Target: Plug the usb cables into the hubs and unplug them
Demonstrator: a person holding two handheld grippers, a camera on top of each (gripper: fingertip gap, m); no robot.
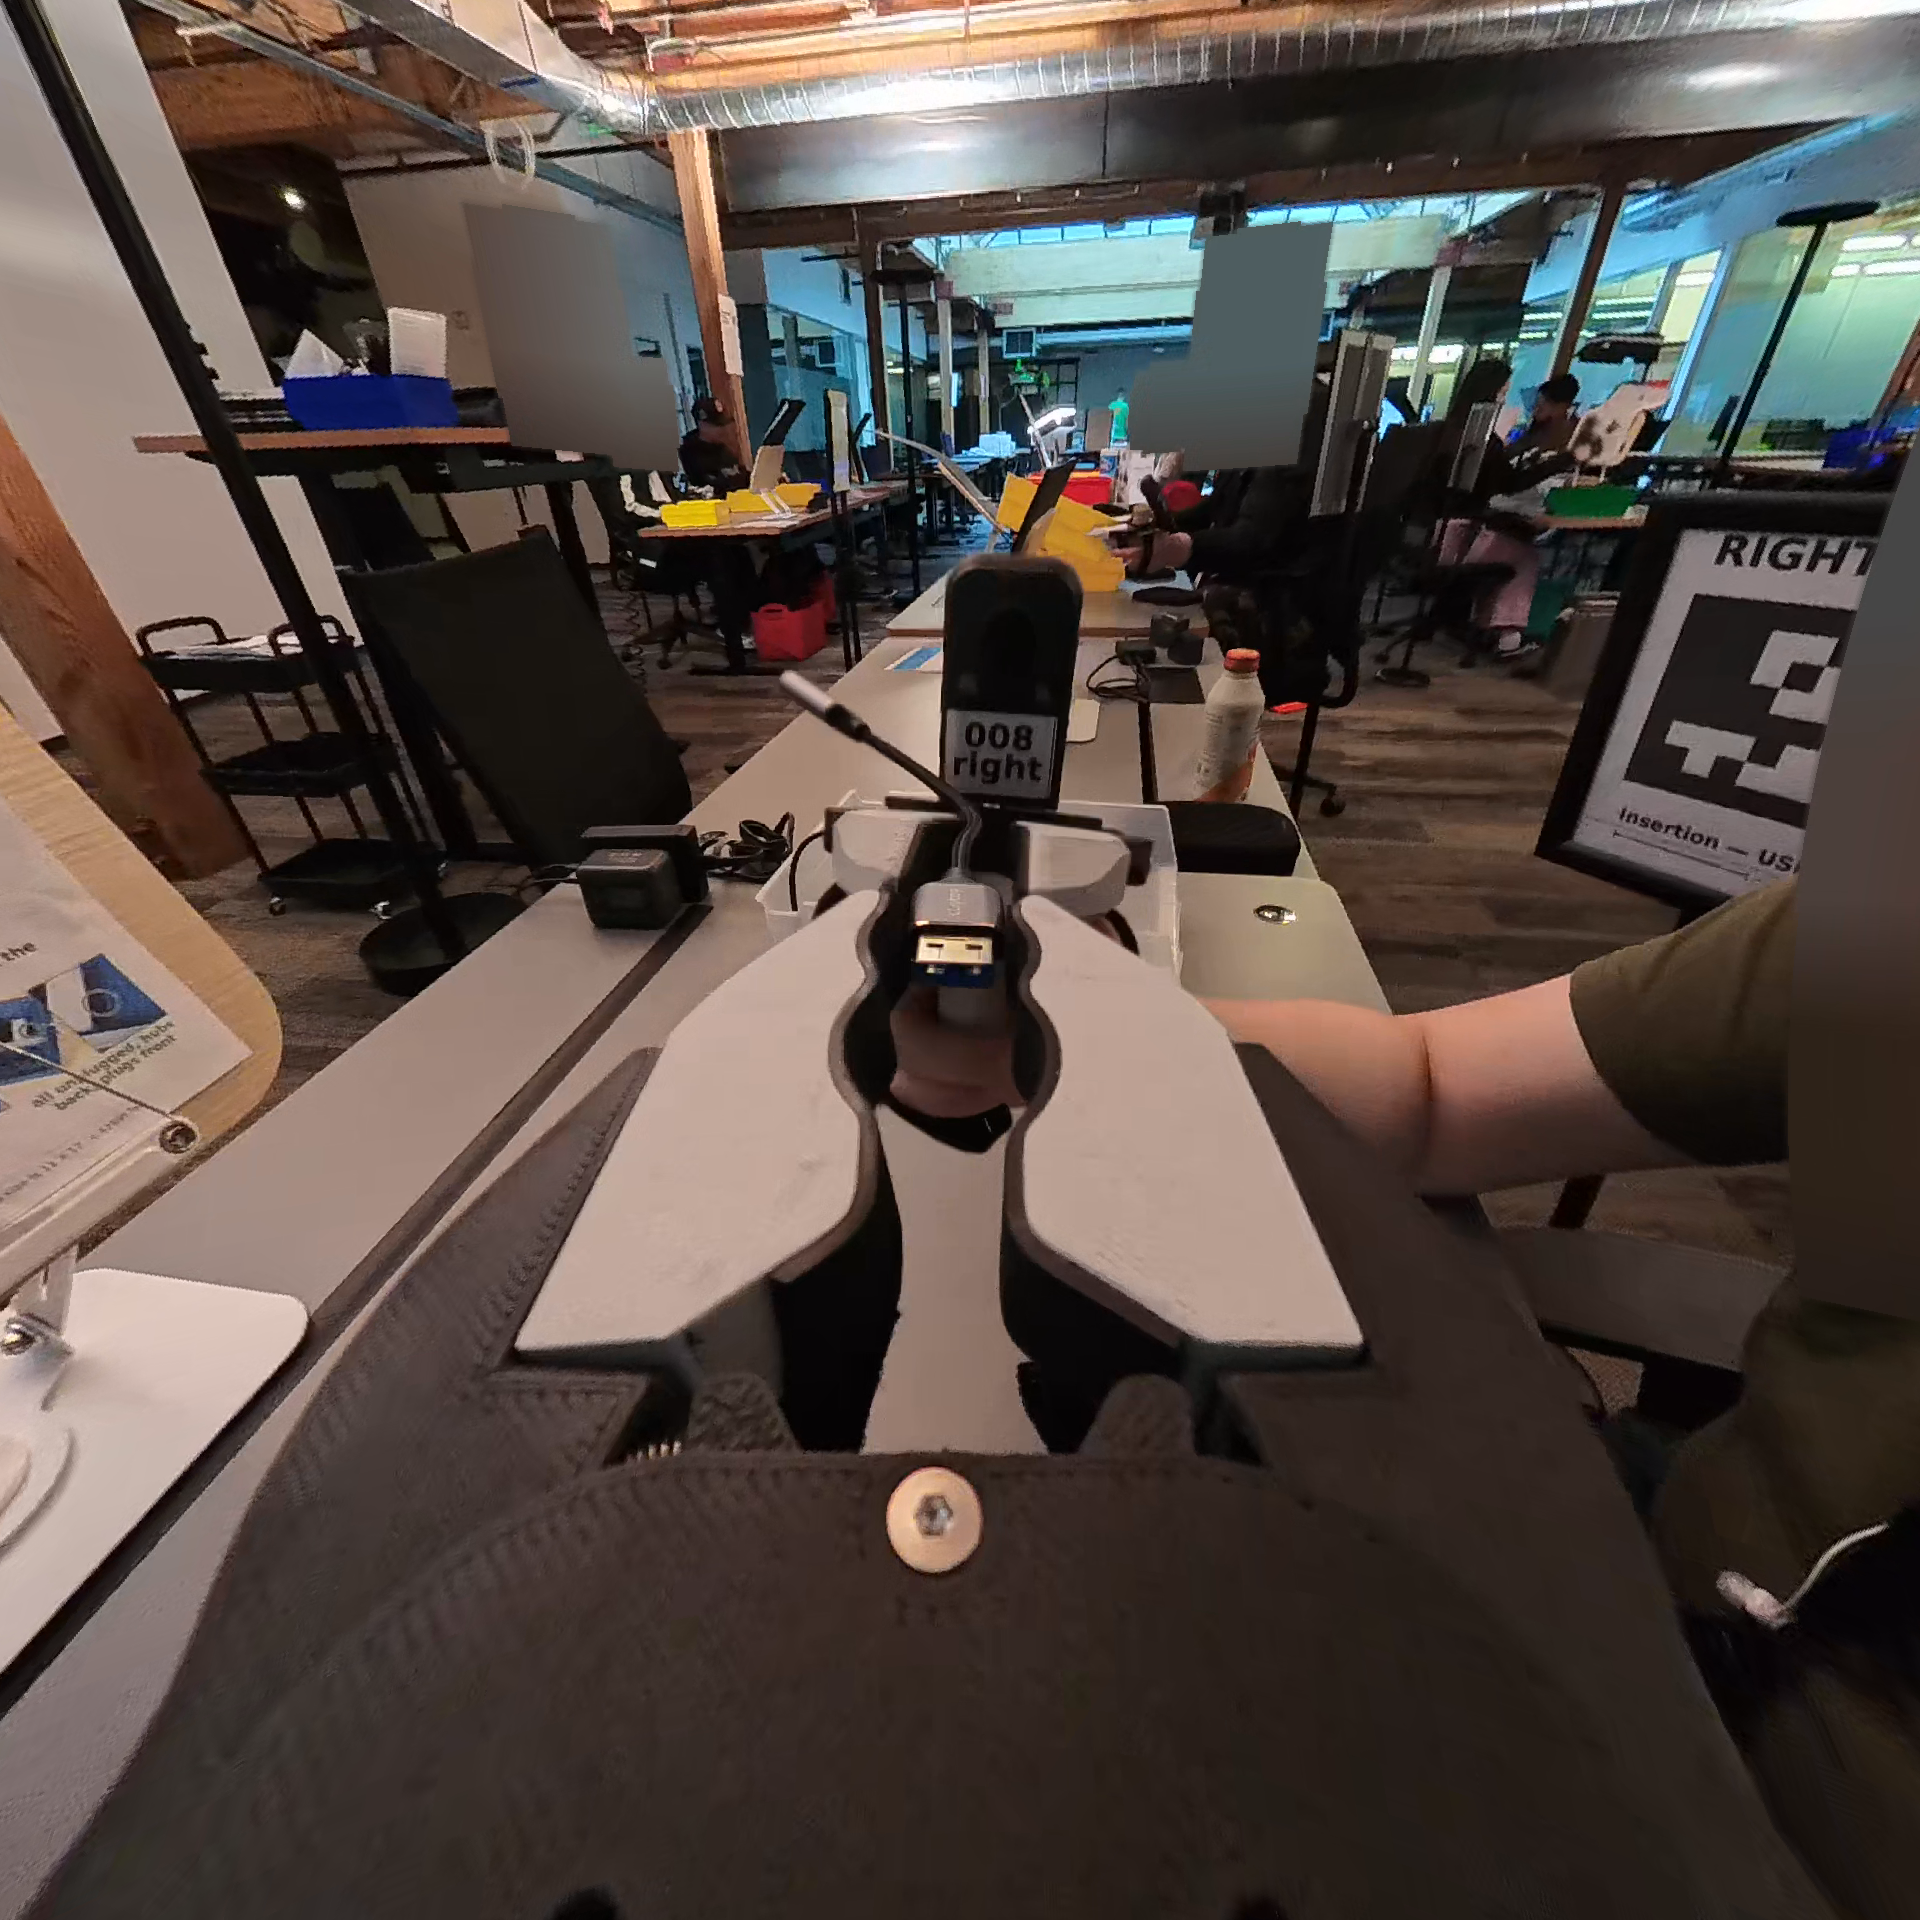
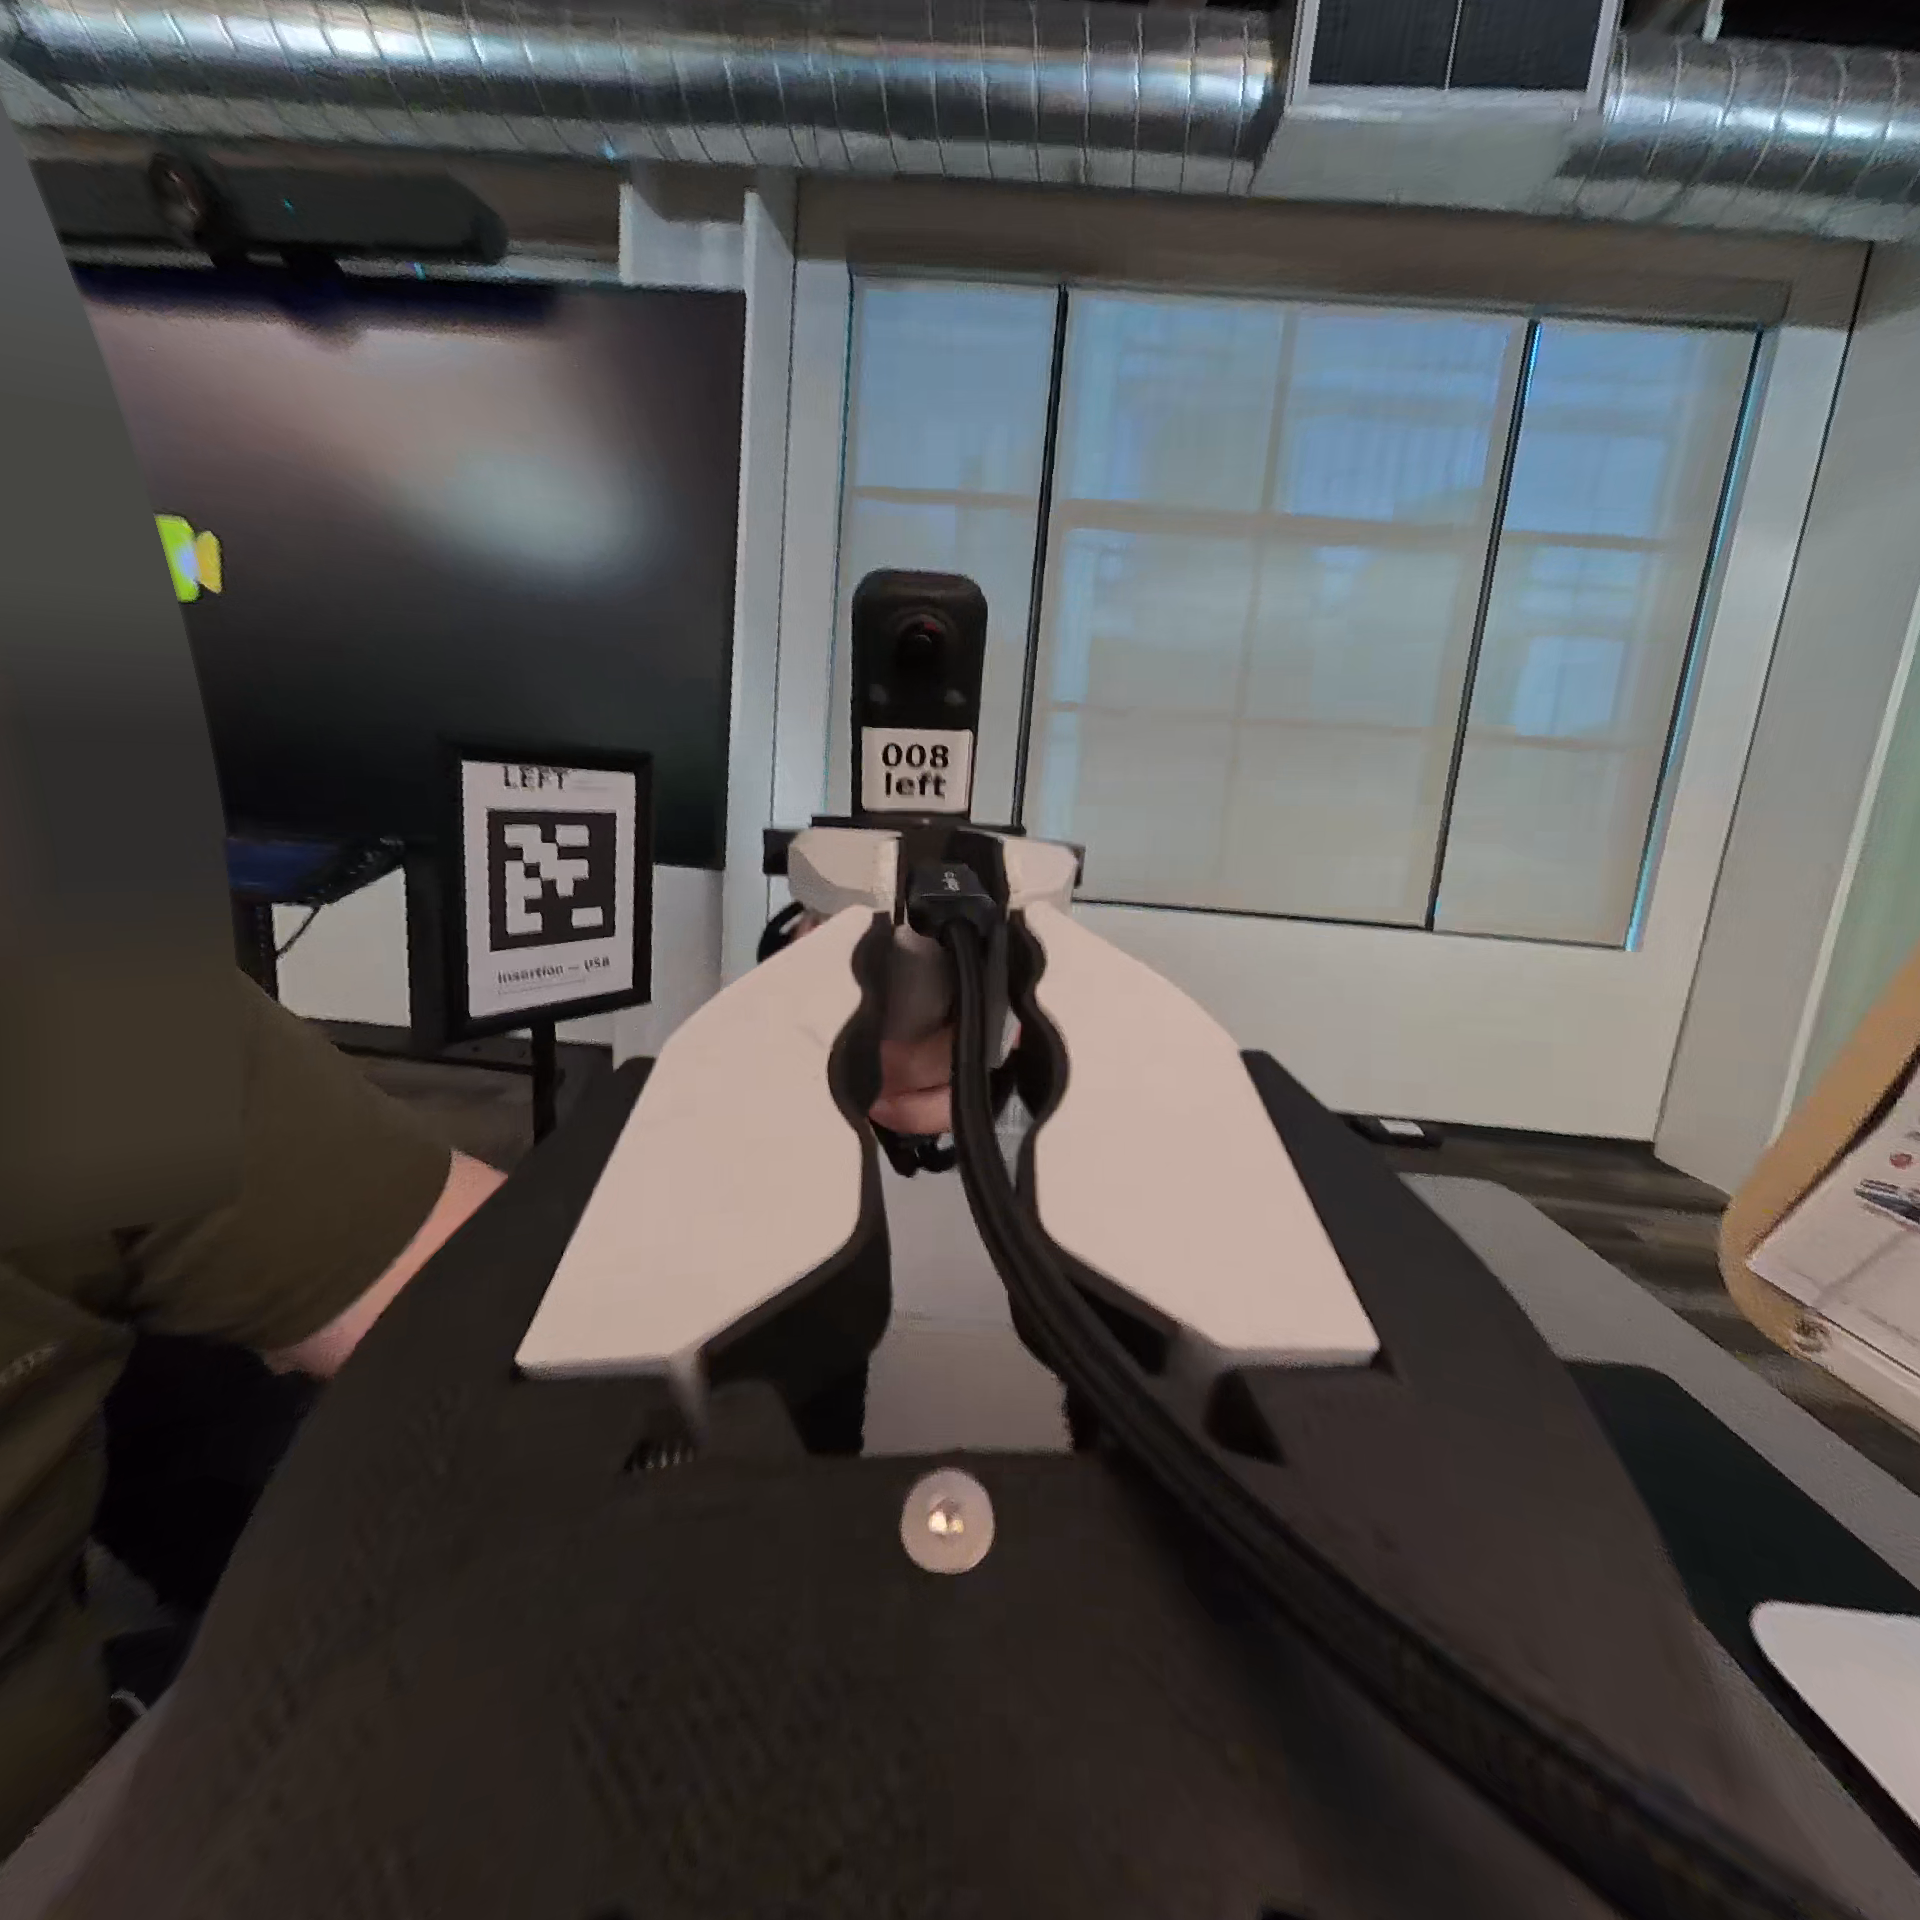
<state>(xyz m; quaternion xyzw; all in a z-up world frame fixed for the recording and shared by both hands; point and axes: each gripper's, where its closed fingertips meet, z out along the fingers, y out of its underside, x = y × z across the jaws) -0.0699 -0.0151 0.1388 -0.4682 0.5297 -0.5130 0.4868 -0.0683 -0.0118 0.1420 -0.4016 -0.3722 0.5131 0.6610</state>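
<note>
A grey USB plug (image 1: 958, 940) sits where the two grippers meet tip to tip above the table, its metal mouth facing the left wrist camera. My left gripper (image 1: 956, 914) has its fingertips closed around the plug body. The right wrist view shows this too, with the plug (image 2: 945, 883) looking dark between the left gripper's (image 2: 945, 868) fingers. The cable (image 1: 904, 758) runs back over the right gripper (image 1: 971, 857) to a free silver end (image 1: 816, 694). In the right wrist view the cable (image 2: 997, 1195) passes loosely between my right gripper's (image 2: 954, 925) fingers. No hub is in view.
A long grey table (image 1: 416, 1143) carries a black charger block (image 1: 639, 873), a clear bin (image 1: 1153, 842) and a bottle (image 1: 1231, 727). A framed marker sign (image 1: 1745, 717) stands right, another (image 2: 551, 894) on the opposite side. An instruction board (image 1: 94, 1018) stands left. The person's arm (image 1: 1455, 1081) reaches in. Left and right tips are no more than a few centimetres apart.
</note>
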